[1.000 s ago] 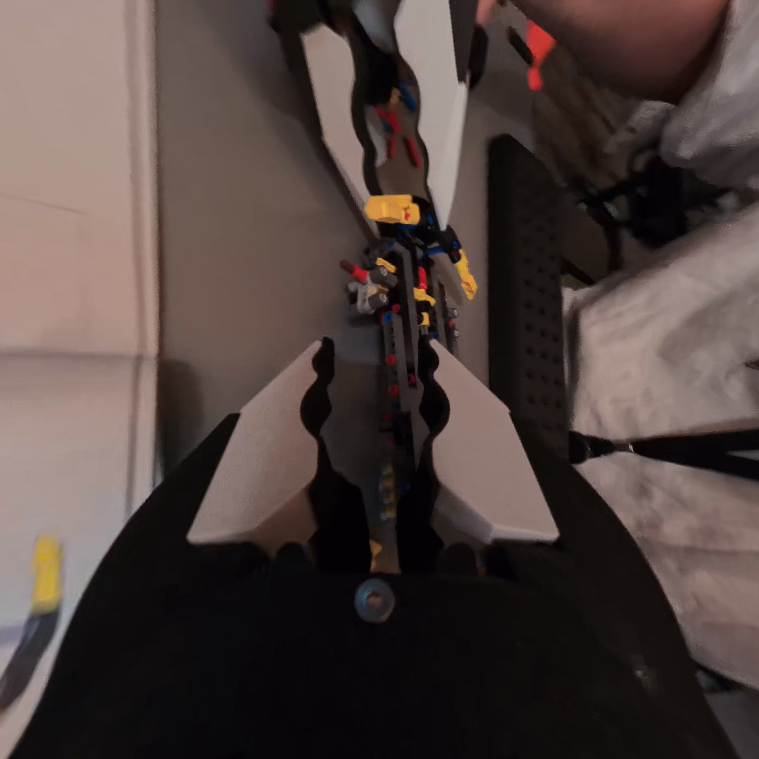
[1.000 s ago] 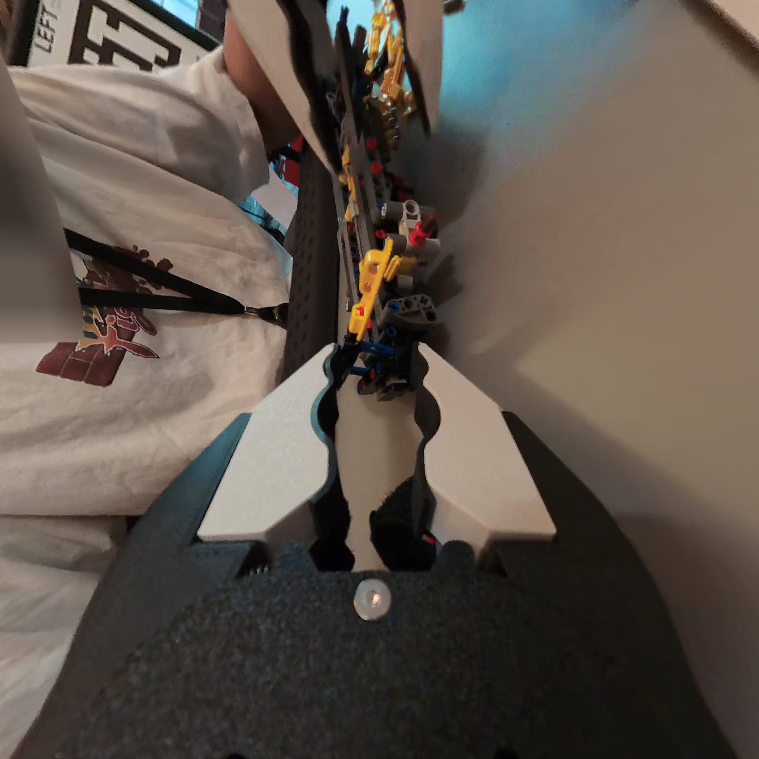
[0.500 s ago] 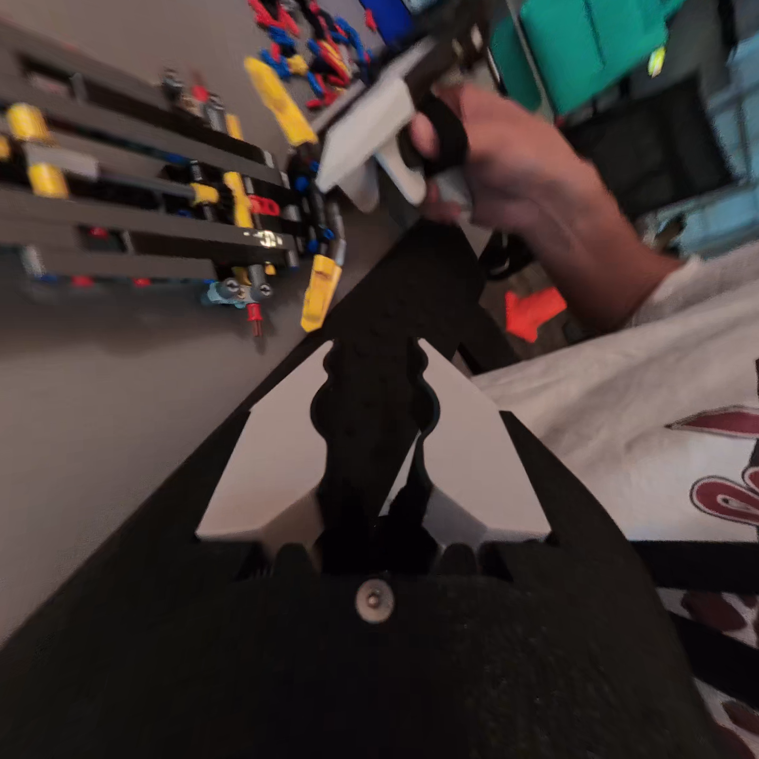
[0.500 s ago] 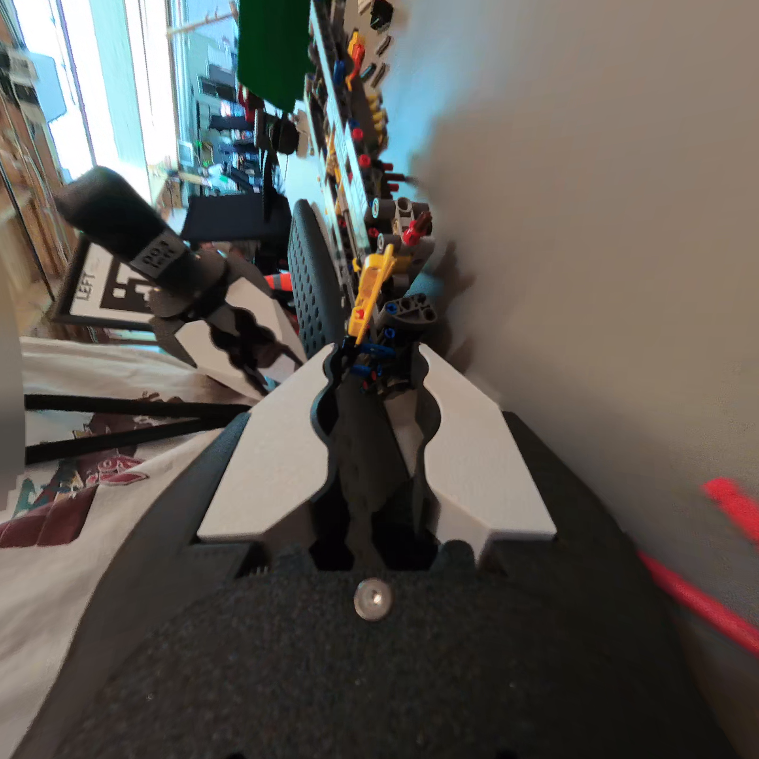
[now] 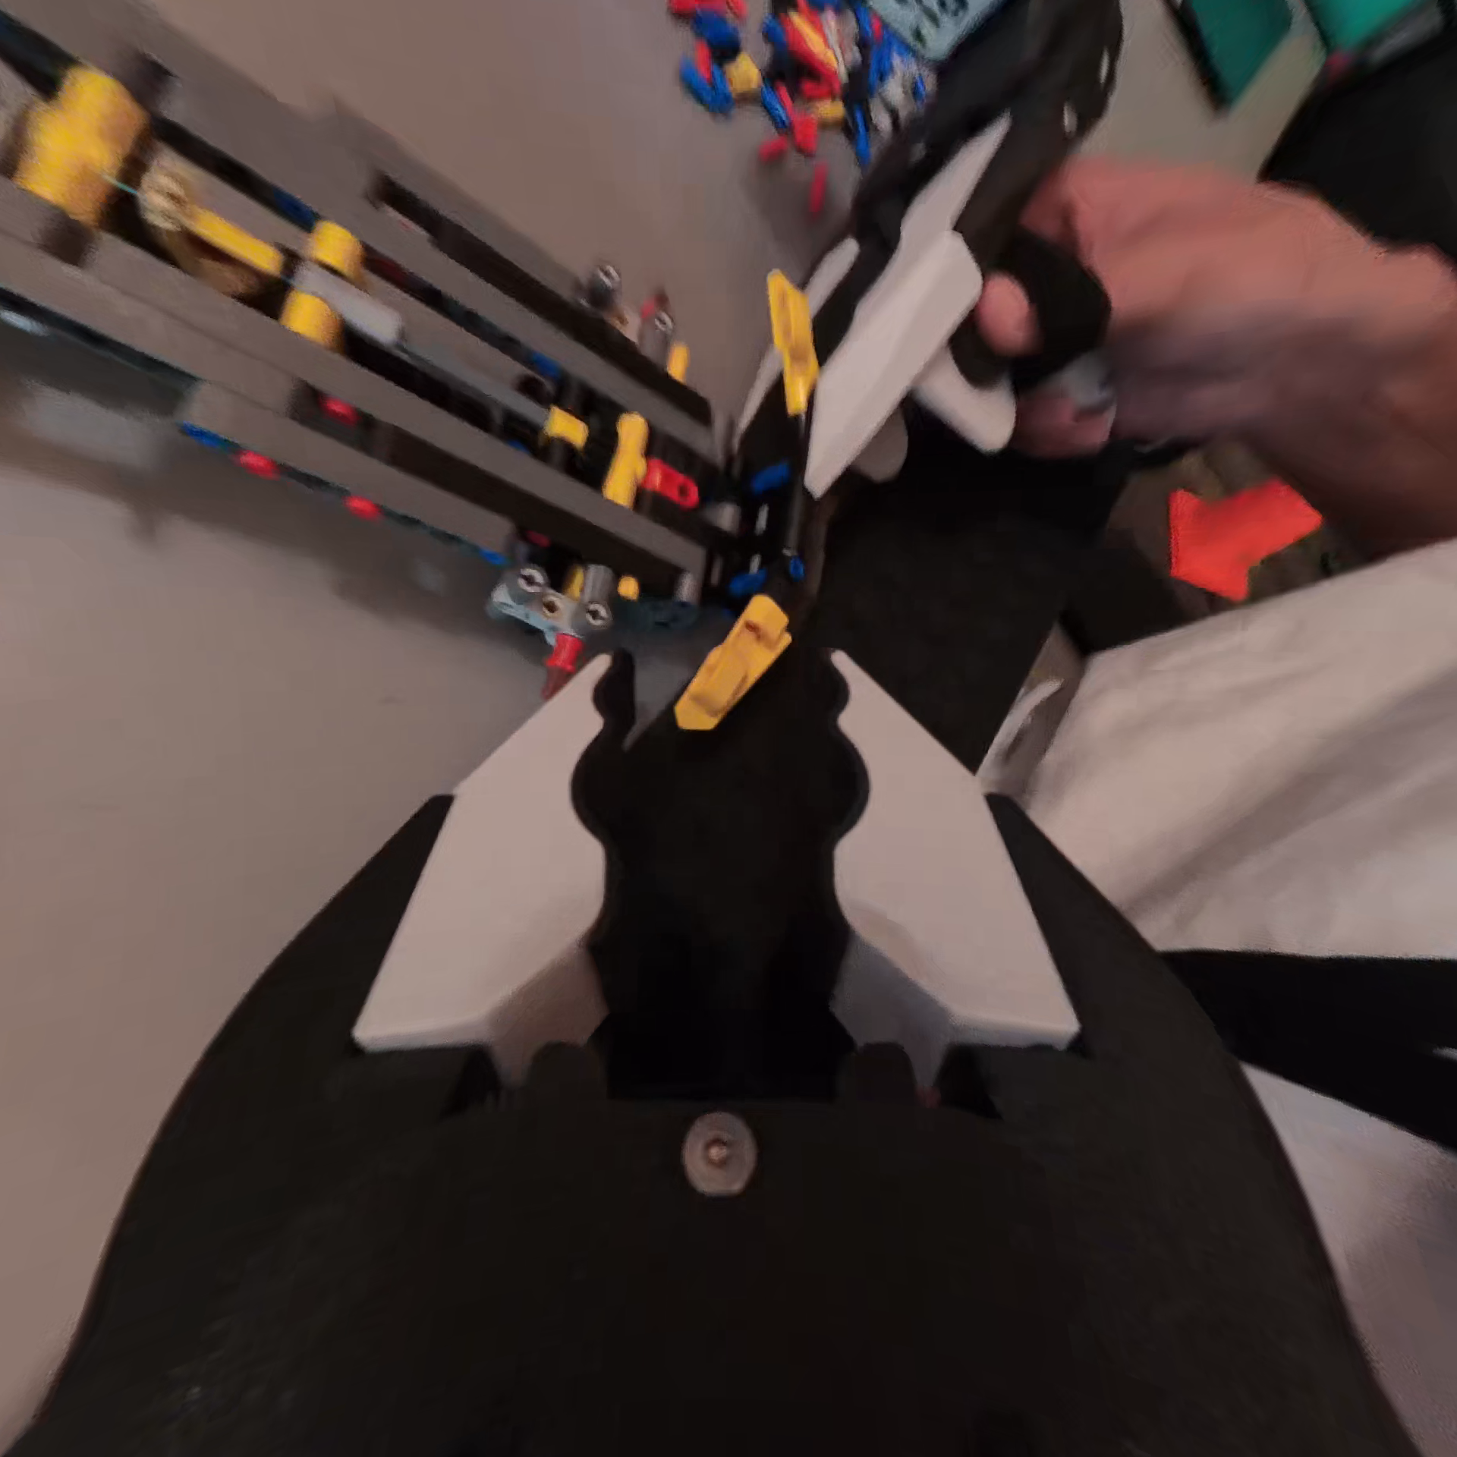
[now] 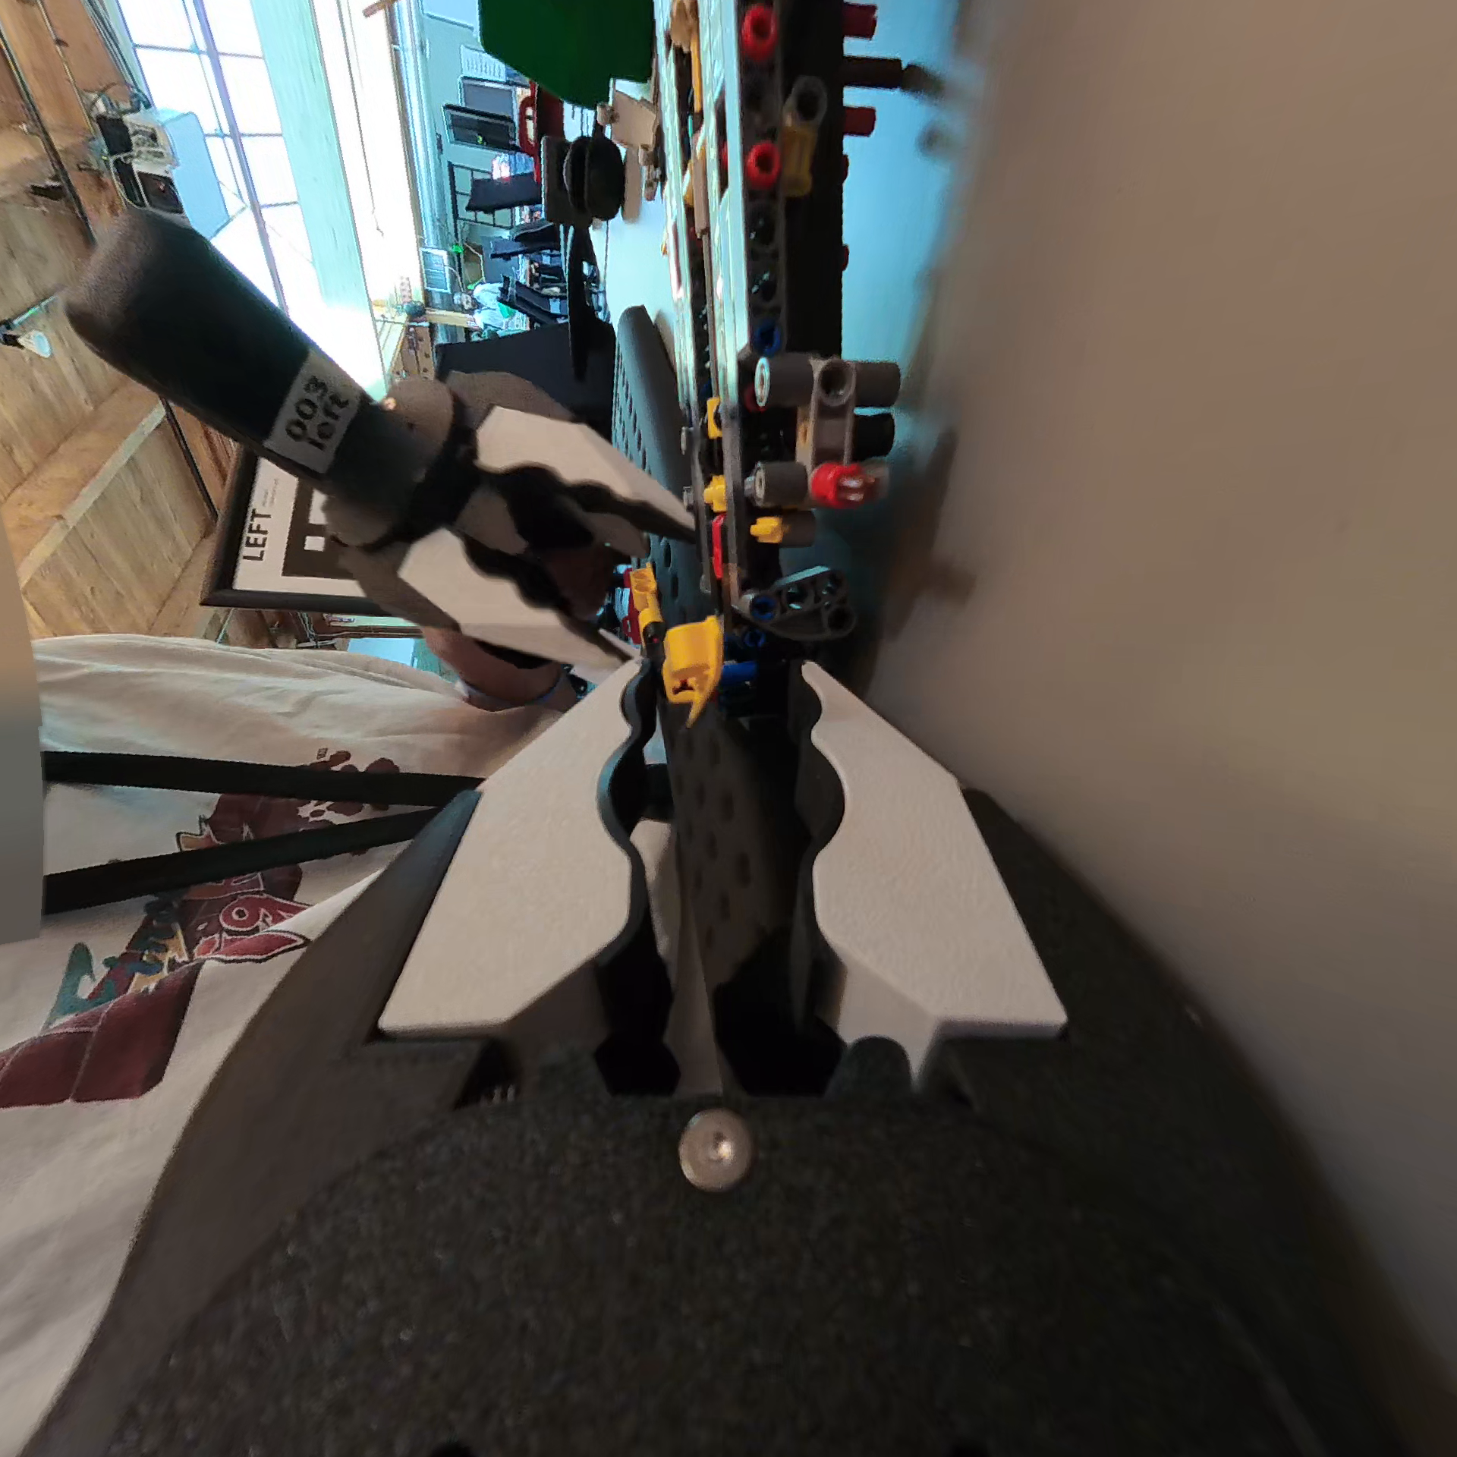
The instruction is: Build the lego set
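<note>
Grey-and-black lego build (image 5: pixel 441 410), long beams w/ yellow, red, blue pins, lies on a pale tabletop (image 5: pixel 197 788). In left wrist view it runs from upper left down to centre; in right wrist view (image 6: pixel 757 331) it stretches away from the camera along the table.

Left gripper (image 5: pixel 721 670): white fingers spread fairly wide, nothing clamped between them. Tips hang just short of the build's near end. A yellow piece (image 5: pixel 733 670) on that end sits in the gap at the tips; contact w/ either finger can't be told. Seen from right wrist view, the left gripper (image 6: pixel 654 583) comes in from the left, tips just beside the build's side near a small yellow-red pin cluster; touching or not — can't tell.

Right gripper (image 6: pixel 721 678): fingers narrowed onto the build's near end, black and blue parts sitting between the tips, yellow clip (image 6: pixel 692 654) just at the left finger. In left wrist view the right gripper (image 5: pixel 796 441) is held by a hand (image 5: pixel 1230 315), blurred, fingers either side of a yellow strip at the build's end.

Loose red, blue, yellow pieces (image 5: pixel 788 71) in a heap farther up the table, well apart from the build. Black perforated pad (image 6: pixel 654 410) lies alongside the build. White printed shirt (image 6: pixel 158 907) w/ black straps at lower left.
</note>
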Tool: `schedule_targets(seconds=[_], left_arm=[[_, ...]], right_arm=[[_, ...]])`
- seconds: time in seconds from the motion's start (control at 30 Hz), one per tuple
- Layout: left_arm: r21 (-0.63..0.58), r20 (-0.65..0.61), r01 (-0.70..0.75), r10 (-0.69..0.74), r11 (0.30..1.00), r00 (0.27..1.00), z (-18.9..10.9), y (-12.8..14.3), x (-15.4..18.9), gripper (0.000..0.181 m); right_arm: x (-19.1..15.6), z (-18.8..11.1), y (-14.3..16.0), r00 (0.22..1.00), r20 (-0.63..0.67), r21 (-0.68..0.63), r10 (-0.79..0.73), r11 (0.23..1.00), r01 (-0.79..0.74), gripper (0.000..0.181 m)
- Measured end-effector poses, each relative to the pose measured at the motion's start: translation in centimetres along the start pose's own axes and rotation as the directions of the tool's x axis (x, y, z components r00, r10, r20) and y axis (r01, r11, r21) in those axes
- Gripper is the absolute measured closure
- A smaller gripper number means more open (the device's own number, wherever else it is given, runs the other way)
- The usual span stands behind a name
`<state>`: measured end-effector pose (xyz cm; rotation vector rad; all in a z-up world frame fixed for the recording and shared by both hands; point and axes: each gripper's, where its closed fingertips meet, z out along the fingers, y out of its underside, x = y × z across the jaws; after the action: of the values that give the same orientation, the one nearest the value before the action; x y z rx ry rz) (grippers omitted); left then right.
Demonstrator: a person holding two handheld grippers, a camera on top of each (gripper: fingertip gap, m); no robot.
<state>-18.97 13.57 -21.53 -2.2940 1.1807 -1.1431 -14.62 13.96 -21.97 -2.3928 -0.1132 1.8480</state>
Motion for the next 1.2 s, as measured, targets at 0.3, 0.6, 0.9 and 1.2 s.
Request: schedule_targets(seconds=[0.3, 0.6, 0.9, 1.2], left_arm=[[-0.017, -0.251, 0.134, -0.134, 0.991, 0.958, 1.1, 0.8, 1.6, 0.169], [-0.170, -0.474, 0.263, -0.313, 0.950, 0.823, -0.1, 0.6, 2.8, 0.177], [-0.327, -0.569, 0.277, -0.422, 0.904, 0.706, -1.5, 0.3, 2.3, 0.177], [-0.390, -0.545, 0.316, -0.493, 0.865, 0.678, -0.6, 0.9, 1.7, 0.177]], right_arm=[[-0.1, 0.1, 0.0, 1.000, 0.007, 0.002, -0.008, 1.000, 0.008, 0.149], [-0.9, 0.3, 0.4, 0.994, 0.103, -0.072, 0.038, 0.997, -0.030, 0.150], [-1.9, 0.2, 0.4, 0.977, 0.202, -0.115, 0.066, 0.992, -0.043, 0.150], [-0.7, 0.7, 0.4, 0.996, 0.087, -0.113, 0.005, 0.994, 0.005, 0.150]])
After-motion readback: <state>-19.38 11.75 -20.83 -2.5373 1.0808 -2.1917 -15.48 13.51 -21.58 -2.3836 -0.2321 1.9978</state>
